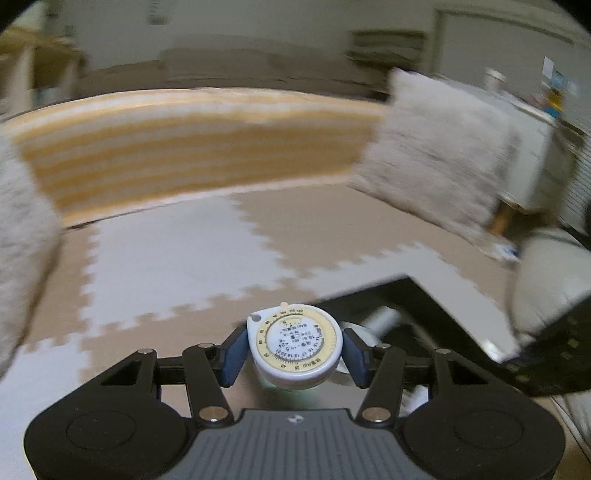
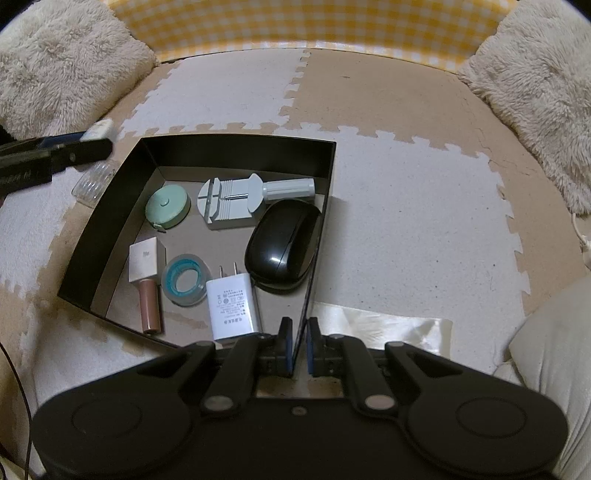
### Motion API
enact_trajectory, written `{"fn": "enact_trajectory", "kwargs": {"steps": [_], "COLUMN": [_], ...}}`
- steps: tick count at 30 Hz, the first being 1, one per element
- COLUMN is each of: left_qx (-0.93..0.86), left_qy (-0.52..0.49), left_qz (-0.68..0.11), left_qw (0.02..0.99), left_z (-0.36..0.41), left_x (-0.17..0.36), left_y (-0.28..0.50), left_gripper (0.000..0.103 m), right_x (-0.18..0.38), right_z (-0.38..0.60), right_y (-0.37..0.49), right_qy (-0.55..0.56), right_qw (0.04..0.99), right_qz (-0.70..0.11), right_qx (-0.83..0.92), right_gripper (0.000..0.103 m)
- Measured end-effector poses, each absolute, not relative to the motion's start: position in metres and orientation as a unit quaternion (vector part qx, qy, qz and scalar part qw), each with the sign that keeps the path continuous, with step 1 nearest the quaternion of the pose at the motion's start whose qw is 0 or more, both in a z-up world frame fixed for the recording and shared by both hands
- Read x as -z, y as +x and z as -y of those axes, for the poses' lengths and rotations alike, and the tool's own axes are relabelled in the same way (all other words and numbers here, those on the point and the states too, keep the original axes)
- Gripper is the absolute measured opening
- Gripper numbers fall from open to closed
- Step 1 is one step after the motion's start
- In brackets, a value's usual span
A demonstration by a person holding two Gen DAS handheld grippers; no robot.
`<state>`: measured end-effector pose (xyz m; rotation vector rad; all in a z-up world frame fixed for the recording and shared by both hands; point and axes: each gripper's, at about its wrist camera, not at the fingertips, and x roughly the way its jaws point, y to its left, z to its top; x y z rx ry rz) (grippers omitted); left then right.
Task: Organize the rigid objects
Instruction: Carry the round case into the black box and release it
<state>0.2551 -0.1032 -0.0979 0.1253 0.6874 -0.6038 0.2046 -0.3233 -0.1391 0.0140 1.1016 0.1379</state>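
The left gripper (image 1: 294, 350) holds a round white tape measure (image 1: 294, 347) with a yellow dial ring; its blue pads (image 1: 234, 350) press on both sides of the case, the jaws at a moderate width, and the tool is lifted clear of the foam-tile floor (image 1: 166, 258), pointing obliquely downward. In the right wrist view this gripper (image 2: 92, 142) shows at the left, just outside the far-left corner of the black box (image 2: 236, 151), above a clear ribbed piece (image 2: 94, 181). The right gripper (image 2: 300, 343) is closed narrowly on the box's near right wall, one pad on each face, aimed steeply down. Inside the box lie a green tape measure (image 2: 168, 206), a grey watch-link tool (image 2: 236, 201), a black mouse (image 2: 282, 243), a white charger (image 2: 231, 306), a tape roll (image 2: 184, 280) and a lip-gloss tube (image 2: 146, 273). Fluffy cushions (image 2: 62, 62) flank a yellow checked cushion (image 2: 295, 22) at the floor's far edge.
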Motion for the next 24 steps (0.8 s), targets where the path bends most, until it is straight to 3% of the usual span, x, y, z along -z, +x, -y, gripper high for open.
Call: {"fn": "enact_trajectory", "kwargs": {"steps": [8,9,10,11,24], "left_qx": [0.328,0.326,0.322,0.32,0.339], "left_qy": [0.106,0.107,0.109,0.111,0.096], "left_qz": [-0.343,-0.332,-0.329,-0.334,-0.385], "left_qw": [0.874,0.879,0.881,0.88,0.853], "left_z": [0.14,0.141,0.141,0.141,0.141], "left_x": [0.129,0.133,0.137,0.139,0.138], "left_y": [0.239,0.238,0.237,0.238,0.236], "left_gripper": [0.059,0.067,0.086,0.091,0.092], "right_x": [0.139,0.139,0.139,0.139,0.139], "right_z": [0.323,0.323,0.323,0.323,0.323], "right_y": [0.204,0.204,0.204,0.204,0.205], "right_qy": [0.005,0.005,0.005,0.005,0.007], "right_qw": [0.85,0.85,0.85,0.85,0.849], "right_qz": [-0.523,-0.523,-0.523,-0.523,-0.523], "right_qx": [-0.065,-0.065,-0.065,-0.065,-0.066], "right_gripper": [0.008,0.008,0.008,0.008,0.008]}}
